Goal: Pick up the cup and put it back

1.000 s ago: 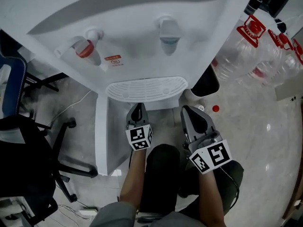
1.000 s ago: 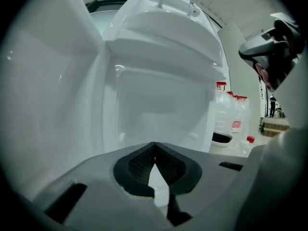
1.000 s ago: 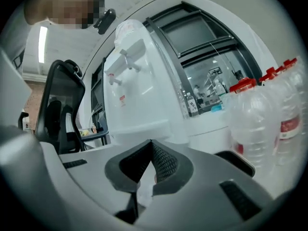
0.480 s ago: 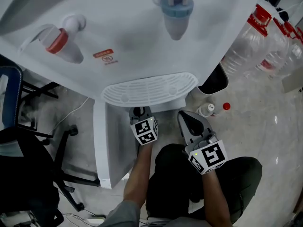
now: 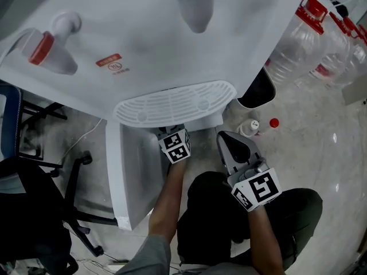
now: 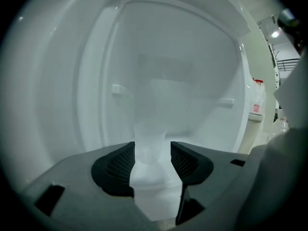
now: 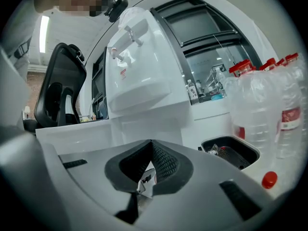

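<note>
Between the left gripper's [image 6: 152, 150] pads sits one translucent cup [image 6: 150, 131], upright, inside the white dispenser cabinet [image 6: 183, 66]. The jaws have just been opening and stand apart on either side of the cup; can't tell if the pads touch it. Right gripper [image 7: 152, 146] sits outside the cabinet, beside the left, jaws closed together, nothing held. Above both: one drip tray [image 5: 175, 103], one red tap [image 5: 43, 47], one blue tap [image 5: 195, 7]. Farther right, on the floor: one small bottle [image 5: 249, 128], one loose red cap [image 5: 274, 122], at least two big clear bottles [image 5: 292, 50].
</note>
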{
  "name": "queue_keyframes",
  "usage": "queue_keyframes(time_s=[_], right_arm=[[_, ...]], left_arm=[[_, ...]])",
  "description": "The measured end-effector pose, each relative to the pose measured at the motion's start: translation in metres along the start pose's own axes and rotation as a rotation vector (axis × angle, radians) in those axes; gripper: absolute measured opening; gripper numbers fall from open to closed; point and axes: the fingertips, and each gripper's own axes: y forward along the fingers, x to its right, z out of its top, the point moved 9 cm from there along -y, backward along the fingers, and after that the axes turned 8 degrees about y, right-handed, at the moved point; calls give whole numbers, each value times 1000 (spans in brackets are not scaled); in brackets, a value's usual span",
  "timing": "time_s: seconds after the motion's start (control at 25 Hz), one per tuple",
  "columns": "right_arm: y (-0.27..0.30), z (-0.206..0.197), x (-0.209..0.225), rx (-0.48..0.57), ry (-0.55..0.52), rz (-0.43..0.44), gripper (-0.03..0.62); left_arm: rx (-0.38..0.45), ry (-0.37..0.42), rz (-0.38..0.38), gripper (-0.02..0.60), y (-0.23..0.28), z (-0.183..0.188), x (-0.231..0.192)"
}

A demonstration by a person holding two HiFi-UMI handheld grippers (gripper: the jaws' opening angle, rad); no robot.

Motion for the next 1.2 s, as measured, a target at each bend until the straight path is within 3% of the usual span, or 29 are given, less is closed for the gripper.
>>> queue_keyframes(time_s=[0.24,0.68,1.0,1.2], right_arm=[[-5,-1,3,1,10,4,11],[-8,-5,9,2,31,2,11],[-8,-9,9,4,43,0,11],[-5,-13,5,10,56,6,11]], left_arm=[[-42,-15,22,239,27,-6,4],[-81,-62,192,239,50,4,4],[-76,-49,194,233,45,5,2],[-33,-21,117,232,29,13,3]])
